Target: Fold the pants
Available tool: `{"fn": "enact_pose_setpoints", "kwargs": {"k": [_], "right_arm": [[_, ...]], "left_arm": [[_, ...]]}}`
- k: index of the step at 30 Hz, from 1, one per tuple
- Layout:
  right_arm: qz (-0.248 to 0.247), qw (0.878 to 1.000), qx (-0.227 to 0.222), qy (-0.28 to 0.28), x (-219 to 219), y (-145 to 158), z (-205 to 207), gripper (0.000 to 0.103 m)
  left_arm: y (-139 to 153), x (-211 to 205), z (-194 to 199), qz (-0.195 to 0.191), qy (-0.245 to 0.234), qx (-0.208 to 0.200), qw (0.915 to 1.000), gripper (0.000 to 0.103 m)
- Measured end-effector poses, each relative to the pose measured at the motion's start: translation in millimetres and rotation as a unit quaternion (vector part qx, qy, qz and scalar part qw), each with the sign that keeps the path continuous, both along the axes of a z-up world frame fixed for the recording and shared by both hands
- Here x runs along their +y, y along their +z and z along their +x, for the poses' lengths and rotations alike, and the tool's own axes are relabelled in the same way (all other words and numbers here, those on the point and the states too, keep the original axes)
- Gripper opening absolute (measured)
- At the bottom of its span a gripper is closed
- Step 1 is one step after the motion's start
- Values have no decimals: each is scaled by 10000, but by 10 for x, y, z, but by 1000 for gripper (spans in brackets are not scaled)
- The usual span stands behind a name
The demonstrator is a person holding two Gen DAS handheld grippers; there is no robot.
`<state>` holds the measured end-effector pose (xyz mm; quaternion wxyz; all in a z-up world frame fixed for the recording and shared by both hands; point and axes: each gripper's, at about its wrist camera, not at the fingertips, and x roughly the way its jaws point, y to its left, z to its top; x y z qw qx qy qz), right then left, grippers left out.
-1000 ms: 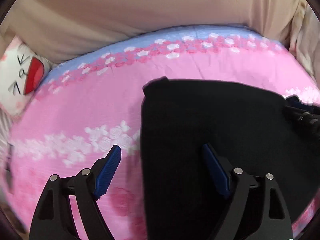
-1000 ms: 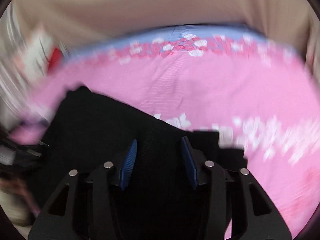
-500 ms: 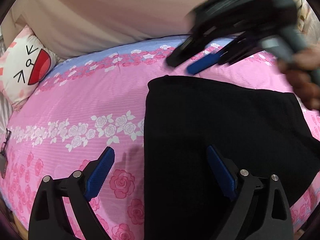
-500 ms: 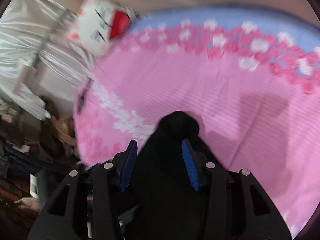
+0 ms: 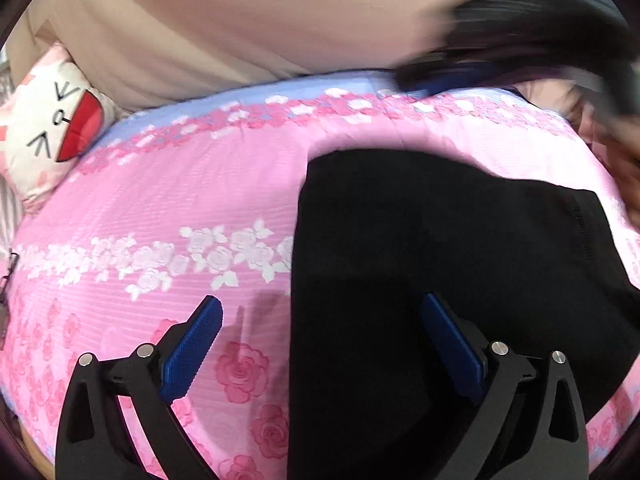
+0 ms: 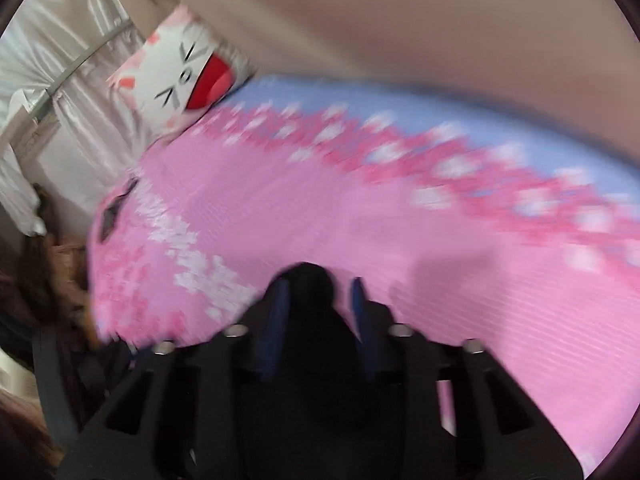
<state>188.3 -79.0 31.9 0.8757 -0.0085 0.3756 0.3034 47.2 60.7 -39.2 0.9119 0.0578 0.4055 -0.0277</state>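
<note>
Left wrist view looked down on the bed [image 5: 224, 184], spread with a pink sheet printed with white and red roses and a blue band along its far edge. The black pants [image 5: 440, 264] lay folded flat on the right half of the bed, their left edge running straight toward the near edge and their far corner rounded. The left gripper [image 5: 320, 336] hung over that left edge with its jaws spread as wide as they go, having just been opening; its right blue pad sat above the black cloth and its left pad above bare sheet, neither pressing on anything. A cat-face pillow [image 5: 44, 128] leaned at the far left corner of the bed against a beige wall [image 5: 240, 20]. At the upper right the right gripper [image 5: 460, 76] showed as a dark, blurred shape above the far edge, with a hand [image 5: 624, 160] behind it.

From the right wrist view, which was smeared by motion, the right gripper [image 6: 320, 304] had its jaws partly closed with a bunched fold of the pants [image 6: 312, 292] rising between the blue pads and appearing gripped there. The pillow [image 6: 188, 84] sat at the far left corner beside pale curtains [image 6: 52, 80].
</note>
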Motion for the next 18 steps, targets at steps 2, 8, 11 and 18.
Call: {"fn": "enact_pose_setpoints", "kwargs": {"k": [2,8,11,18], "right_arm": [[-6,9971,-371,-663,-513,73,-407,47],[-225,9852,-3,-1701,-1368,-596,-1207,45],[13,9811,196,-1924,-1604,-1007,-1254,45],[473,9774,109,-2056,-1594,-831,-1590,46]], "left_arm": [[0,-15,-4,57,11,-16,10000,98],[9,-124,-18,379,128,-104,9991,98],[23,-156,-17,401,158,-69,9990,98],[82,-136,-66,450,308,38,9985,98]]}}
